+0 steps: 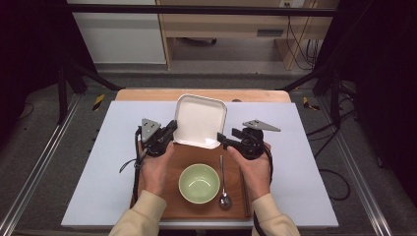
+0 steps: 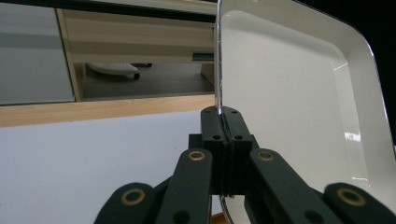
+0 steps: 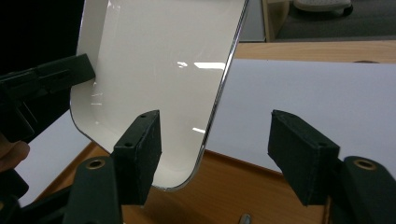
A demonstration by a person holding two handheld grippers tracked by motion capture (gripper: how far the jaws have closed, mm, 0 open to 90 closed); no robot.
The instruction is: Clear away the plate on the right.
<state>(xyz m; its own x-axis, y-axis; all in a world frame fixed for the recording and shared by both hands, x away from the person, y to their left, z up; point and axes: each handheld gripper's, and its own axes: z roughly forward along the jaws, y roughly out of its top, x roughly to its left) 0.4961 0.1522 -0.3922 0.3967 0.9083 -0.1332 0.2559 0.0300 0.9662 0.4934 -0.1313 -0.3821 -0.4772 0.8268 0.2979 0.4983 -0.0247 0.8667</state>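
Nearest the person, on the wooden board [image 1: 192, 209] that lies on the white worktop [image 1: 305, 162], a green bowl [image 1: 198, 183] sits at about 6 o'clock, with a spoon [image 1: 223, 184] just beside it at its 3 o'clock, bowl end toward the person. Both look untouched.

Farther out, the two hands flank the board's far edge. The left tool [image 1: 172, 129] is clamped on the left rim of a white square plate [image 1: 200, 121]; in the left gripper view its jaws are pressed together on the thin edge of the plate [image 2: 299, 102]. The right tool [image 1: 223, 140] stands with its jaws apart, straddling the plate's [image 3: 154, 70] near right corner; one pad [image 3: 140, 149] lies close against the white surface, the other is well clear, so it has not gripped.

The plate is at 12 o'clock from the bowl, tilted up off the worktop, its near edge over the board's far edge.

As a judgement, the plate is mid-carry or mid-placement: it is lifted and secured on one side, but not yet laid flat anywhere. What seems left is for the right tool to take or steady its corner, and for the plate to be set down.

Beyond the worktop are the floor and a cabinet.
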